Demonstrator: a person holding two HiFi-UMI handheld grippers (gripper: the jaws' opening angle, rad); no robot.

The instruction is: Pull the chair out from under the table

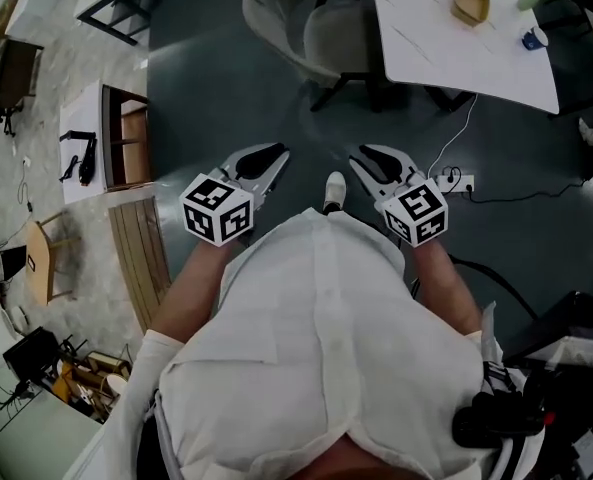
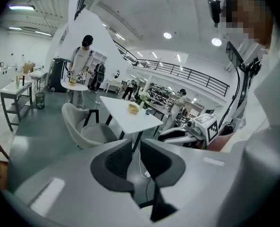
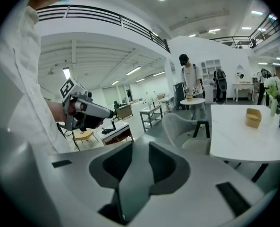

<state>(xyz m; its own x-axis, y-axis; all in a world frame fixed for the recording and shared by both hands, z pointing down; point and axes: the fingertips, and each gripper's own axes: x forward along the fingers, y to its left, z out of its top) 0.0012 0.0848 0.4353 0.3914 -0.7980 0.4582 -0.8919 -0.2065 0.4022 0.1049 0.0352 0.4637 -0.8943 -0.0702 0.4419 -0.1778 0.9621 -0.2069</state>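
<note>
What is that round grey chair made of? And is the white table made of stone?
The chair has a pale grey shell with no shine. It looks like soft fabric padding, though it could be moulded plastic. The table has a white, smooth top with faint grey lines, so it may be marble or a marble-look laminate. The pictures can't settle which.

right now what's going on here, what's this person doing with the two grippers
A person in a white shirt holds the left gripper and the right gripper out in front. Both are empty, with their fingers slightly apart. The light grey shell chair stands ahead at the side of the white table. Neither gripper touches the chair, so nothing is being pulled at this moment.
</note>
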